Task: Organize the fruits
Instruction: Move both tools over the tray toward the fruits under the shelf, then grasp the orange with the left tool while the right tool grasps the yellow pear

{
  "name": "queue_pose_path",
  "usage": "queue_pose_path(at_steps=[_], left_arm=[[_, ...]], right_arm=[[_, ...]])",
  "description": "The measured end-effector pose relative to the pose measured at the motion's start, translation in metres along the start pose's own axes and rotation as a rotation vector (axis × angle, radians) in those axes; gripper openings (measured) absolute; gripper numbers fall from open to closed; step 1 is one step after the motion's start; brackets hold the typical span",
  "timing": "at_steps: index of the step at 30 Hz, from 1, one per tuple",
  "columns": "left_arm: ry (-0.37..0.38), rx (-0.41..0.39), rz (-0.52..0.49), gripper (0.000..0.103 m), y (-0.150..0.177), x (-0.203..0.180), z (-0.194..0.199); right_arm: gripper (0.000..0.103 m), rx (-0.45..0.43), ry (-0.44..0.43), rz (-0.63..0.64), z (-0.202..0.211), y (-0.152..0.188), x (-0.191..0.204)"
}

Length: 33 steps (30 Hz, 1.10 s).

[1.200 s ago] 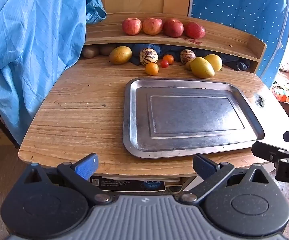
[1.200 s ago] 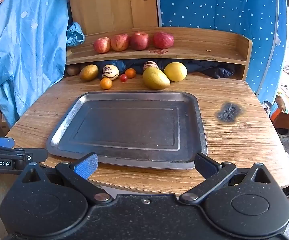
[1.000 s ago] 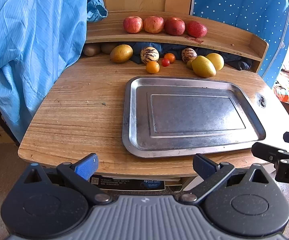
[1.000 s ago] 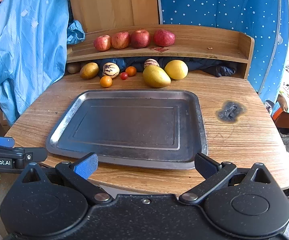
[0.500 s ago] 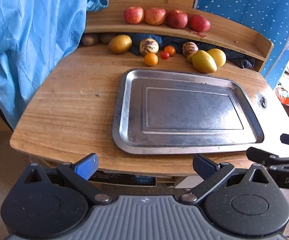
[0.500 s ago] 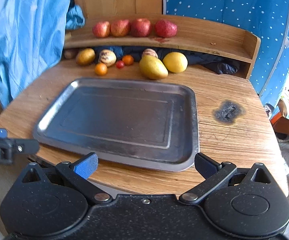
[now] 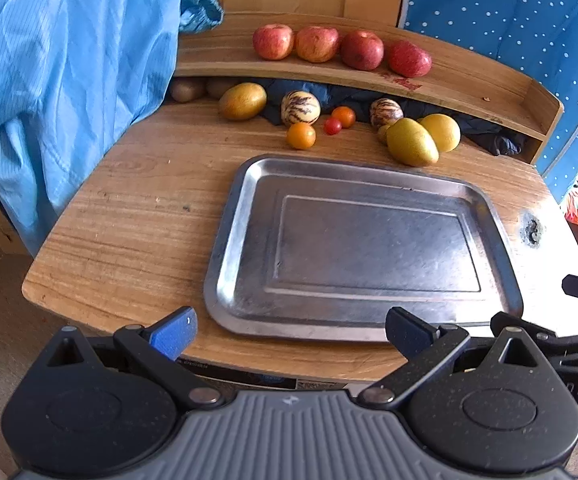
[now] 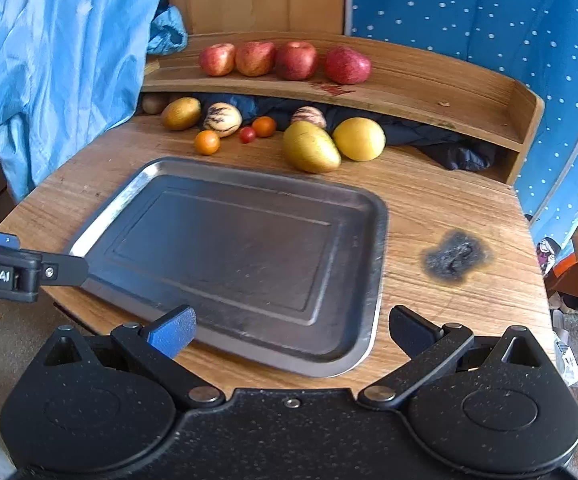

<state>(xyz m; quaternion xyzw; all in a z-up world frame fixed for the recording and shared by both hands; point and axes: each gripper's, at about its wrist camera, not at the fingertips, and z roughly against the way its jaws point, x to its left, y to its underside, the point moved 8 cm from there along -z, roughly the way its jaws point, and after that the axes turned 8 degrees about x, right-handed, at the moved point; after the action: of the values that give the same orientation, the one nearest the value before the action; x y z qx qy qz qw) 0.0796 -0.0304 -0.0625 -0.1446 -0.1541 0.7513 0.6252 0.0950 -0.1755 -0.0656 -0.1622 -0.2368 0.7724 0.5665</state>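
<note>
An empty steel tray [image 7: 229,216] [image 8: 381,240] lies on the wooden table. Behind it, along the back, sit yellow mangoes [image 7: 411,142] [image 8: 309,147], striped melons [image 7: 301,108] [image 8: 222,119], small orange tomatoes [image 7: 301,136] [image 8: 207,142] and a red cherry tomato [image 7: 332,126] [image 8: 247,134]. Several red apples [image 7: 357,50] [image 8: 296,60] line the raised shelf. My left gripper [image 7: 289,330] hovers open over the table's near edge, nothing between its fingers. My right gripper [image 8: 291,330] is open too, above the tray's near right corner, and holds nothing.
A blue garment [image 7: 61,60] hangs at the left, draping over the table's left edge. Dark cloth [image 8: 449,148] is stuffed under the shelf [image 8: 429,76]. A burn mark [image 8: 455,254] scars the table right of the tray. Blue dotted fabric [image 8: 489,20] stands behind.
Both grippers have advanced slightly toward the table and shifted their views; the right one has moved rightward and closer to the tray. Both stay open. No fruit has moved.
</note>
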Motion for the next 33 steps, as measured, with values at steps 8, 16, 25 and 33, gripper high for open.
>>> queue_pose_path(at_steps=[8,16,25,33], left_arm=[[0.005,-0.009,-0.023,0.102,-0.02,-0.013,0.002],[0.065,-0.029,-0.028,0.102,-0.06,-0.013,-0.017],[0.123,-0.02,-0.103,0.102,-0.136,-0.012,-0.06],[0.133,0.023,-0.149,0.102,-0.179,0.011,-0.105]], right_arm=[[0.102,-0.032,-0.007,-0.041,0.002,-0.007,-0.019],[0.102,-0.065,0.023,-0.109,-0.012,-0.028,-0.038],[0.102,-0.085,0.098,-0.186,-0.039,-0.07,-0.051],[0.102,-0.02,0.1,-0.145,-0.084,-0.111,-0.026]])
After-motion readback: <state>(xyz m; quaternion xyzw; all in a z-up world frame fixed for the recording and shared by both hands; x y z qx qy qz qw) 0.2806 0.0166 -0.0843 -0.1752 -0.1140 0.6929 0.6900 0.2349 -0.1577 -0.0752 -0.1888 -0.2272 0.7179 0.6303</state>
